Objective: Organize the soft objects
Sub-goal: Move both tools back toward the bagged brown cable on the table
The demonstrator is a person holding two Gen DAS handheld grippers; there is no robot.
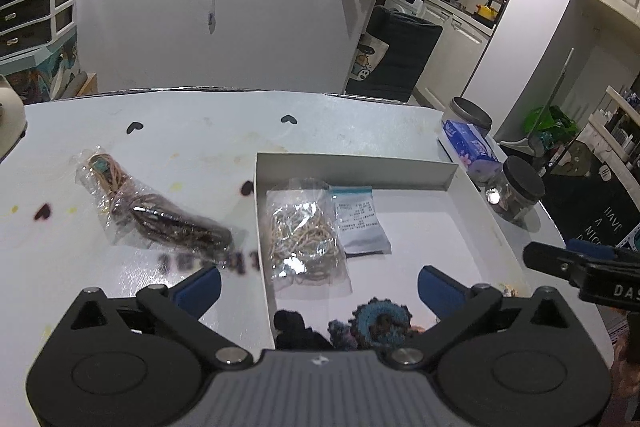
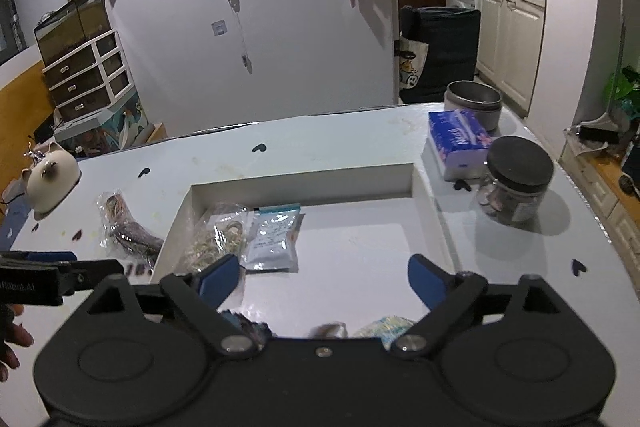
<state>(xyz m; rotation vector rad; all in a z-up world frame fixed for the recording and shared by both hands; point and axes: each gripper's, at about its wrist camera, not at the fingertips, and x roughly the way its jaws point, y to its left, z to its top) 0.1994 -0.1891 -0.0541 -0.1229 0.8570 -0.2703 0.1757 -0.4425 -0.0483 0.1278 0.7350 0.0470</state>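
A shallow white box [image 1: 356, 169] [image 2: 304, 185] lies on the white table. Inside it rest a clear bag of beige bands [image 1: 304, 239] [image 2: 216, 239] and a blue-topped sachet [image 1: 360, 223] [image 2: 274, 237]. At its near edge sit a blue crocheted scrunchie [image 1: 382, 321], a black soft piece [image 1: 294, 331] and a pale knitted piece [image 2: 386, 327]. Left of the box, a clear bag of dark hair ties [image 1: 156, 215] [image 2: 128, 231] lies on the table. My left gripper [image 1: 320, 287] is open above the box's near left corner. My right gripper [image 2: 324, 279] is open over the box, with nothing between its fingers.
A blue tissue pack [image 2: 458, 143] [image 1: 472, 147], a black-lidded glass jar [image 2: 516, 179] [image 1: 516, 193] and a grey tin [image 2: 474, 103] stand right of the box. A cream cat figurine [image 2: 52, 179] sits at the table's left edge. The other gripper [image 1: 580, 267] shows at the right.
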